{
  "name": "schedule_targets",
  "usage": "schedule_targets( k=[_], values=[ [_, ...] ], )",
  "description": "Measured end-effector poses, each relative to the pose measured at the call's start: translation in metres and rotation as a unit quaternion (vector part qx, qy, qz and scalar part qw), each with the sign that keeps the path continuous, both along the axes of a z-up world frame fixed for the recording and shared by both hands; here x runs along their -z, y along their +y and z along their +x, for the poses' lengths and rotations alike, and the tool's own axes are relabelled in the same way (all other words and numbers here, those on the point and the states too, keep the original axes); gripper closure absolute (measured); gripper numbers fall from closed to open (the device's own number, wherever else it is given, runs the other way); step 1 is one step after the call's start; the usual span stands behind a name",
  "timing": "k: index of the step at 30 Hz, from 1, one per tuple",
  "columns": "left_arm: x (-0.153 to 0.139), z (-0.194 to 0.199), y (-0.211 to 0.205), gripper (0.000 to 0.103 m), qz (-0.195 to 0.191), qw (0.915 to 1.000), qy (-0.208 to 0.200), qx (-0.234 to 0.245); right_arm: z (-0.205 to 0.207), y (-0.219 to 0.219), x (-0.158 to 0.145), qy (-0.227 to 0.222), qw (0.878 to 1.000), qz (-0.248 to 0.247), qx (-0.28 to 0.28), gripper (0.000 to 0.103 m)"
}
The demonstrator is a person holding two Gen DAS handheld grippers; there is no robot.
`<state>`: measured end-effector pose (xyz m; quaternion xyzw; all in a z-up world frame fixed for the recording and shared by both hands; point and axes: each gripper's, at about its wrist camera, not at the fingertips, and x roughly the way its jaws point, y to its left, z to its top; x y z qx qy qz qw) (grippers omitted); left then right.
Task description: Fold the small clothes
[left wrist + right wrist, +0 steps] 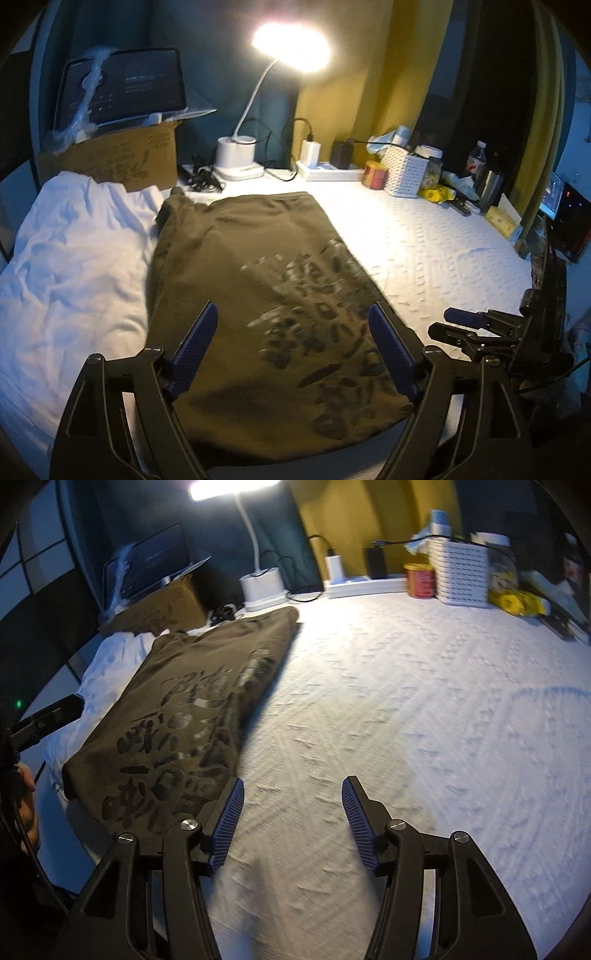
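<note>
Behind shirt (258, 280): basket (402, 173) (paper-stuffed)

shirt (236, 258): matt olive cloth, cracked print
cover (424, 701): white textured woven cloth
pads (231, 812): ribbed blue rubber
box (125, 158): plain brown cardboard
basket (461, 572): white perforated plastic

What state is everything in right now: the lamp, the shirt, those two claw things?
Desk lamp: switched on.
Olive shirt: folded into a long strip, flat on the white cover.
Left gripper: open, nothing between its pads.
Right gripper: open, empty.
Cardboard box: flaps open.
Glass jar: lid on.
</note>
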<state>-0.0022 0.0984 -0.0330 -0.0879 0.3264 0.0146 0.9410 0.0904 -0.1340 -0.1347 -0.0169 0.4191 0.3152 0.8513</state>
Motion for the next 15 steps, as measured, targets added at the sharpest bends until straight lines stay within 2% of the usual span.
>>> schedule_targets(
  k=[5,12,15],
  values=[
    [-0.008,0.001,-0.019,0.02,0.011,0.9996,-0.022,0.012,-0.003,-0.023,-0.015,-0.015,1.0,0.003,0.022,0.044],
    [-0.017,0.007,-0.043,0.02,0.031,0.9986,-0.025,0.035,-0.007,-0.052,-0.04,-0.05,0.997,-0.001,0.05,0.044],
    [-0.023,0.006,-0.047,0.02,0.03,0.9976,-0.046,0.042,-0.006,-0.061,-0.048,-0.062,0.996,-0.006,0.063,0.044]
  ],
)
